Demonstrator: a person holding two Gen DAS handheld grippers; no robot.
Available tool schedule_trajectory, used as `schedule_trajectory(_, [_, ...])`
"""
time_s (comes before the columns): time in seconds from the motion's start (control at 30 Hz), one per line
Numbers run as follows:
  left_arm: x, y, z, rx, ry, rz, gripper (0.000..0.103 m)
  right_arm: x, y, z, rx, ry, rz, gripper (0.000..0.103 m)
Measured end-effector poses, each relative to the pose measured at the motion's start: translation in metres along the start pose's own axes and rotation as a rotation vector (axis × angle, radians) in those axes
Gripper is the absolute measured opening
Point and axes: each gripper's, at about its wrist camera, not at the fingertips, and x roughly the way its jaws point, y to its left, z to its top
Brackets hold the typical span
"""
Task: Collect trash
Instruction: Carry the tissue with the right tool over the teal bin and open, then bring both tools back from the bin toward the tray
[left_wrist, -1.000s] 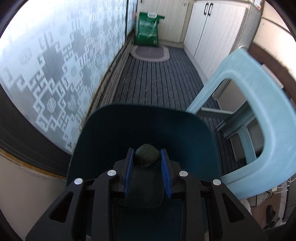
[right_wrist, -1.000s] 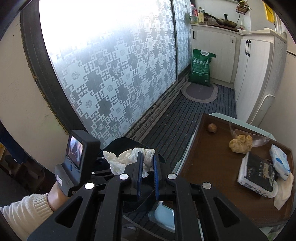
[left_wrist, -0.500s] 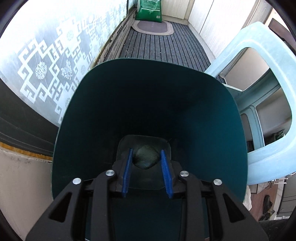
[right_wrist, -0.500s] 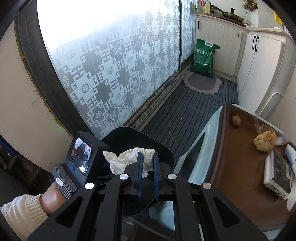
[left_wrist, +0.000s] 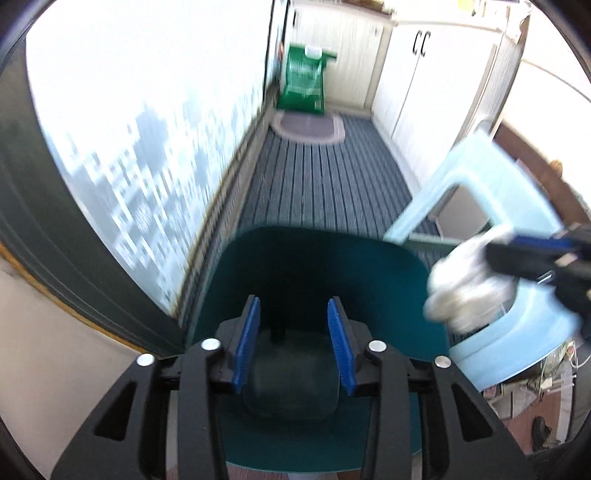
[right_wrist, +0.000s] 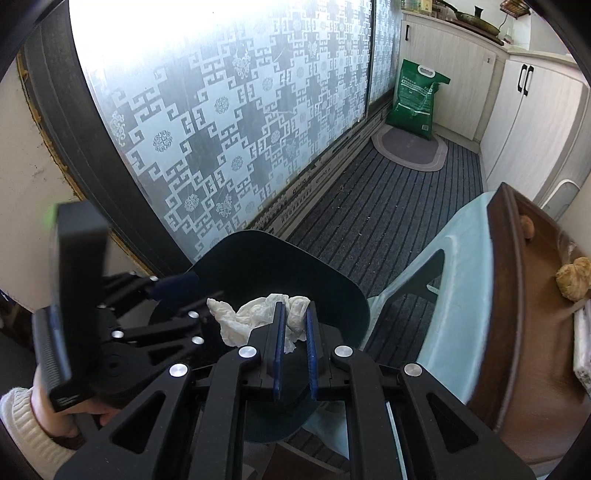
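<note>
In the left wrist view my left gripper (left_wrist: 293, 306) stands open above a dark teal bin (left_wrist: 369, 273), with nothing between its blue pads. From the right edge my right gripper (left_wrist: 495, 254) reaches in, shut on a crumpled white tissue (left_wrist: 465, 288) beside the bin's right rim. The right wrist view has the right gripper (right_wrist: 295, 310) pinching that tissue (right_wrist: 255, 317) just over the bin's mouth (right_wrist: 295, 266). To its left is the left gripper (right_wrist: 184, 299), held by a hand in a white sleeve. The bin's bottom is hidden.
A light blue plastic stool (right_wrist: 461, 277) stands right of the bin, with a brown tray (right_wrist: 524, 332) on it holding a yellowish lump (right_wrist: 574, 277) and a packet. A patterned glass door (right_wrist: 221, 129) runs along the left. A green bag (right_wrist: 417, 99) and a mat (right_wrist: 410, 151) lie by the far cabinets.
The dark round lump that sat between the left pads is gone from them, and the left gripper has drawn back up out of the bin. The right gripper with the tissue has sunk toward the bin.
</note>
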Motion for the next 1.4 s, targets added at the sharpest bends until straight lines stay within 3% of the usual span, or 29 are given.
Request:
schedule_trajectory(0.2, [-0.040, 0.001, 0.009, -0.014, -0.152, 0.013, 0.026, 0.018, 0.010, -0.004, -0.026, 0.035, 0.001, 0.010])
schedule_trajectory(0.43, [-0.082, 0.003, 0.020, -0.029, -0.317, 0.003, 0.021, 0.058, 0.024, -0.020, -0.035, 0.109, 0.039, 0.010])
schedule_trajectory(0.7, [-0.105, -0.005, 0.023, -0.022, -0.403, -0.038, 0.017, 0.099, 0.031, -0.035, -0.003, 0.169, 0.069, 0.011])
schedule_trajectory(0.9, [-0.126, -0.012, 0.021, 0.008, -0.475, -0.076, 0.017, 0.124, 0.024, -0.049, 0.042, 0.218, 0.039, 0.013])
schedule_trajectory(1.03, [-0.134, -0.015, 0.022, 0.004, -0.506, -0.100, 0.017, 0.130, 0.022, -0.057, 0.043, 0.242, 0.028, 0.038])
schedule_trajectory(1.07, [-0.137, -0.015, 0.022, 0.002, -0.515, -0.106, 0.017, 0.130, 0.022, -0.057, 0.043, 0.244, 0.031, 0.042])
schedule_trajectory(1.2, [-0.146, -0.014, 0.022, -0.012, -0.546, -0.116, 0.020, 0.121, 0.022, -0.053, 0.034, 0.225, 0.039, 0.042])
schedule_trajectory(1.4, [-0.163, -0.018, 0.023, -0.028, -0.609, -0.171, 0.022, 0.072, 0.031, -0.031, 0.003, 0.090, 0.069, 0.042])
